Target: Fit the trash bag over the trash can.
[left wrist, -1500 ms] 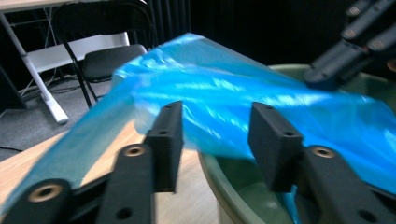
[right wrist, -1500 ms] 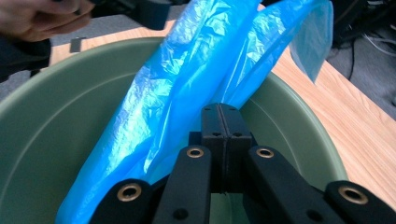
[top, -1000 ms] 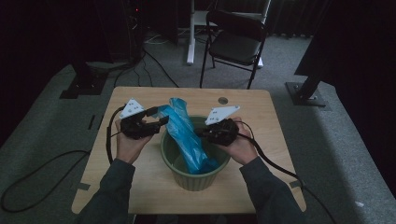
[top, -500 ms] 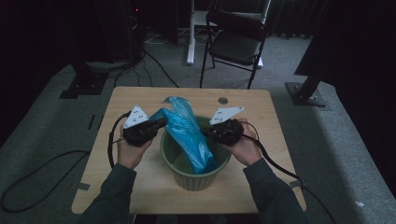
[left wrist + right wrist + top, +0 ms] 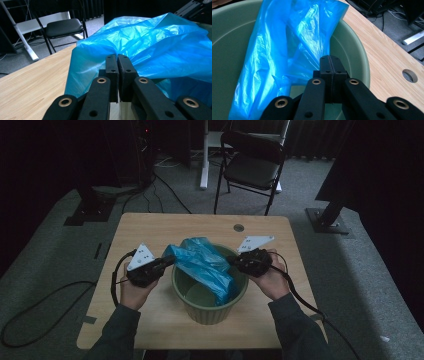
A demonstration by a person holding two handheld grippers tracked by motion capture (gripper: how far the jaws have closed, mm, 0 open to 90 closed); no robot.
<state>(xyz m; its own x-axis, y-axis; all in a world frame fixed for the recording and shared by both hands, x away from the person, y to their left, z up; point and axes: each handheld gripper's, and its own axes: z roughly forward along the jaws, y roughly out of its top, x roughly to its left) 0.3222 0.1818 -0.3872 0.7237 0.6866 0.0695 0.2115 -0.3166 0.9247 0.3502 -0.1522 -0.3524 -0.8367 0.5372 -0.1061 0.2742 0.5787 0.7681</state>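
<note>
- Thin, crinkled blue plastic bag [image 5: 205, 265] draped across the round, ribbed, pale-green plastic bin [image 5: 210, 307], lower part hanging inside, upper part bunched above the rim.
- No legible brand, label or writing on bag, bin or grippers.
- Left gripper [image 5: 167, 262] pinched tight on the bag's left edge; jaws closing within the last second, from wide apart a second ago to clamped on the film.
- Right gripper [image 5: 233, 261] clamped on the bag's right edge over the bin, same as a second ago.
- Left gripper view: film folded between the black pads [image 5: 125, 70], black folding chair [image 5: 63, 27] behind.
- Right gripper view: bin's smooth interior and a round hole [image 5: 410, 75] in the light wooden tabletop [image 5: 384, 62].
- High view: both hands on the table, cables trailing.
</note>
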